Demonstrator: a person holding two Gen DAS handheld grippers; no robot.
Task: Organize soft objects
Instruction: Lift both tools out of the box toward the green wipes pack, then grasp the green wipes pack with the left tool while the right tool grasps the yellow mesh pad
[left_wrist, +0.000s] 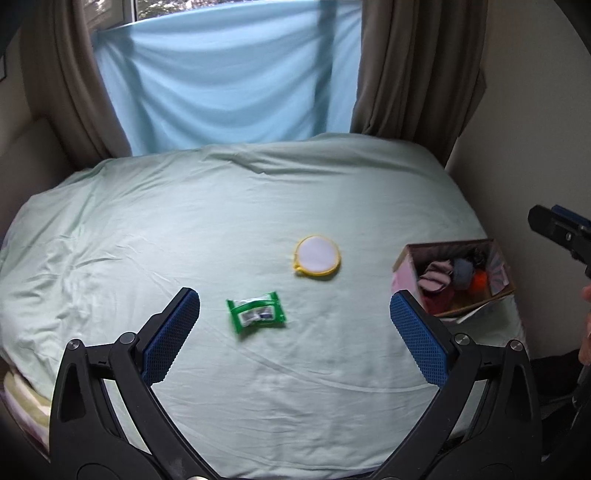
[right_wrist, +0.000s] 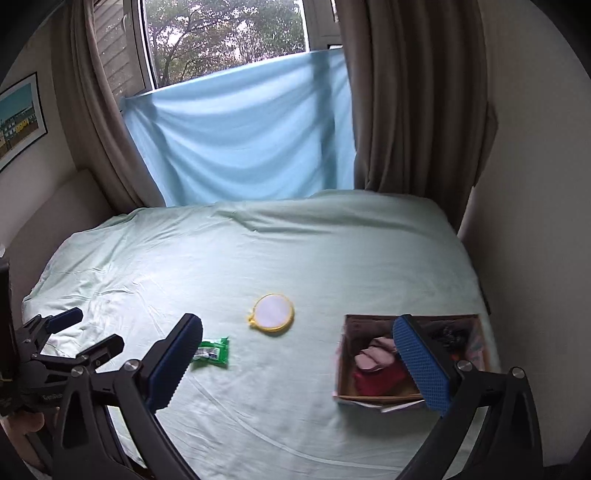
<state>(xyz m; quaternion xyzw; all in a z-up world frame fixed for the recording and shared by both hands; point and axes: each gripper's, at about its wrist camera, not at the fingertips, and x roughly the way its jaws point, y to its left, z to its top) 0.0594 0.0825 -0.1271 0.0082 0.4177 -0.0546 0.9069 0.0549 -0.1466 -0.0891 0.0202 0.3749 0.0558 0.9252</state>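
From the left wrist, the left gripper (left_wrist: 294, 314) hangs with jaws spread and empty; the green packet (left_wrist: 256, 312) lies on the bed (left_wrist: 147, 229) directly between them, long axis crosswise, the round yellow-rimmed pad (left_wrist: 317, 256) beyond, the box (left_wrist: 452, 275) of soft things off right. From the right wrist, the right gripper (right_wrist: 297, 347), jaws also spread, sits nearer the box (right_wrist: 406, 356); the packet (right_wrist: 212, 352) lies by its left finger, nothing blocking.
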